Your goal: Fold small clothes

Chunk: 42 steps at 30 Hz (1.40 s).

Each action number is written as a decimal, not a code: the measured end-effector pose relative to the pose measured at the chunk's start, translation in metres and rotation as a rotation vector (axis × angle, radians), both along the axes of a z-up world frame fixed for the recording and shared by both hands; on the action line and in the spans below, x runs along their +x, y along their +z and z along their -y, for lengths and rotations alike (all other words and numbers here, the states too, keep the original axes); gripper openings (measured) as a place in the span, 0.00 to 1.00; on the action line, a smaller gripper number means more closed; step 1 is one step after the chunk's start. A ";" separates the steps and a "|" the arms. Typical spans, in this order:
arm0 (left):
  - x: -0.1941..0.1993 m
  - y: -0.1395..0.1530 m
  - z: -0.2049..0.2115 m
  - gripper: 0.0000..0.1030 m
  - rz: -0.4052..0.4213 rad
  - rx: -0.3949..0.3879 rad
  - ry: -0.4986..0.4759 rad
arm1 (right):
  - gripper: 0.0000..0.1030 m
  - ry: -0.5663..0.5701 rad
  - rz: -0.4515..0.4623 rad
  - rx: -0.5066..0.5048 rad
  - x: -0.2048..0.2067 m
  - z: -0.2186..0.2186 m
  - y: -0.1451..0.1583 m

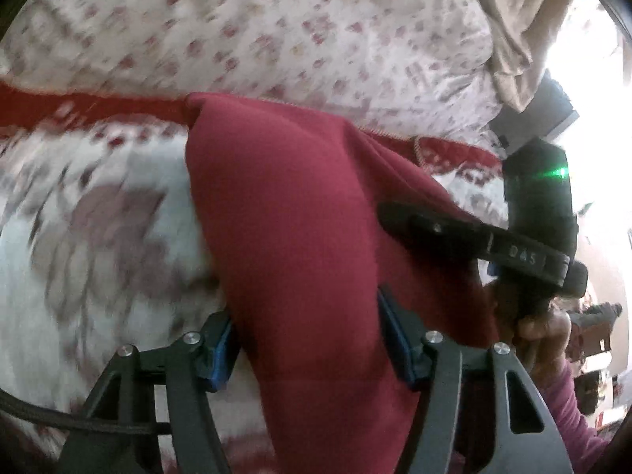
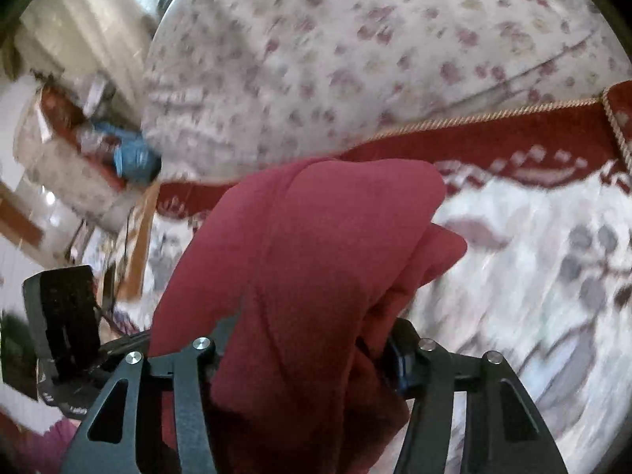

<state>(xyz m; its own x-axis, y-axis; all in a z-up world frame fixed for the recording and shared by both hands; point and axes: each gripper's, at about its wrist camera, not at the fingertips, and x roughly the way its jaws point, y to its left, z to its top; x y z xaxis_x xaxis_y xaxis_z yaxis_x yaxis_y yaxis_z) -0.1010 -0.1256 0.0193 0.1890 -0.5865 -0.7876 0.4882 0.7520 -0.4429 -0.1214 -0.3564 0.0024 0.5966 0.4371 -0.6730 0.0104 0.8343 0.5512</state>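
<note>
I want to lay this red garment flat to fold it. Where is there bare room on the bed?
The white floral bedspread left of the red garment, below the red border band, is free. So is the spread right of the garment in the right wrist view. Crowded: the middle, where left claw and right claw each grip the garment, side by side.

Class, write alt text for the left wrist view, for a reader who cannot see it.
A dark red garment fills the middle of the view, bunched between the blue-padded fingers of the left gripper, which are closed on it. The right gripper reaches onto the cloth from the right. Behind lies a blurred white floral bedspread with a red band.
</note>
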 end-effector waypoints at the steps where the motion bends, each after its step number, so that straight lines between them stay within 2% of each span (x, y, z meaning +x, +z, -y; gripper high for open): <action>1: -0.007 -0.006 -0.003 0.61 -0.002 0.018 0.007 | 0.67 0.011 -0.017 -0.038 -0.005 -0.011 -0.006; 3: -0.023 -0.022 -0.007 0.61 0.006 0.075 0.010 | 0.72 0.019 -0.072 -0.142 -0.012 -0.025 -0.019; 4: -0.026 -0.026 -0.009 0.64 0.014 0.092 0.019 | 0.72 0.003 -0.080 -0.196 -0.020 -0.028 -0.023; 5: -0.031 -0.026 -0.013 0.71 0.037 0.099 0.041 | 0.74 -0.014 -0.073 -0.218 -0.027 -0.028 -0.021; 8: -0.038 -0.014 -0.021 0.82 0.127 0.134 0.089 | 0.75 -0.080 -0.055 -0.265 -0.051 -0.024 -0.003; 11: -0.040 0.000 -0.026 0.84 0.205 0.179 0.138 | 0.75 -0.113 0.035 -0.302 -0.077 -0.026 0.031; 15: -0.045 0.011 -0.035 0.84 0.277 0.222 0.186 | 0.75 -0.036 0.167 -0.287 -0.104 -0.052 0.059; 18: -0.049 0.015 -0.039 0.84 0.303 0.253 0.211 | 0.73 0.035 0.173 -0.285 -0.104 -0.077 0.052; 21: -0.054 0.021 -0.046 0.84 0.331 0.274 0.251 | 0.68 0.085 0.119 -0.320 -0.100 -0.094 0.026; 24: -0.058 0.027 -0.054 0.84 0.346 0.271 0.282 | 0.60 0.058 0.033 -0.406 -0.091 -0.091 -0.006; 25: -0.059 0.029 -0.057 0.84 0.349 0.269 0.291 | 0.55 0.042 0.002 -0.413 -0.089 -0.087 -0.016; 27: -0.062 0.033 -0.061 0.84 0.356 0.267 0.304 | 0.55 0.016 0.004 -0.384 -0.092 -0.081 -0.020; 30: -0.063 0.037 -0.064 0.84 0.362 0.260 0.327 | 0.58 0.017 0.020 -0.390 -0.098 -0.086 -0.007; 32: -0.063 0.040 -0.066 0.84 0.361 0.249 0.339 | 0.71 0.010 0.045 -0.398 -0.105 -0.091 0.006; 35: -0.063 0.042 -0.064 0.84 0.363 0.247 0.346 | 0.84 -0.040 0.082 -0.418 -0.115 -0.092 0.024; 38: -0.064 0.045 -0.062 0.84 0.371 0.245 0.349 | 0.89 -0.085 0.100 -0.467 -0.117 -0.095 0.033; 42: -0.064 0.046 -0.059 0.84 0.367 0.247 0.345 | 0.90 -0.129 0.073 -0.488 -0.112 -0.090 0.030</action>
<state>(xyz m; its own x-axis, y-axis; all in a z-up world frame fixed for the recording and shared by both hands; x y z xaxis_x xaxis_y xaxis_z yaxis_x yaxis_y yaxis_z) -0.1650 -0.0669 0.0653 0.6251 -0.2480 -0.7401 0.2840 0.9555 -0.0803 -0.2339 -0.2665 0.0325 0.6782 0.0022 -0.7349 0.1064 0.9892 0.1011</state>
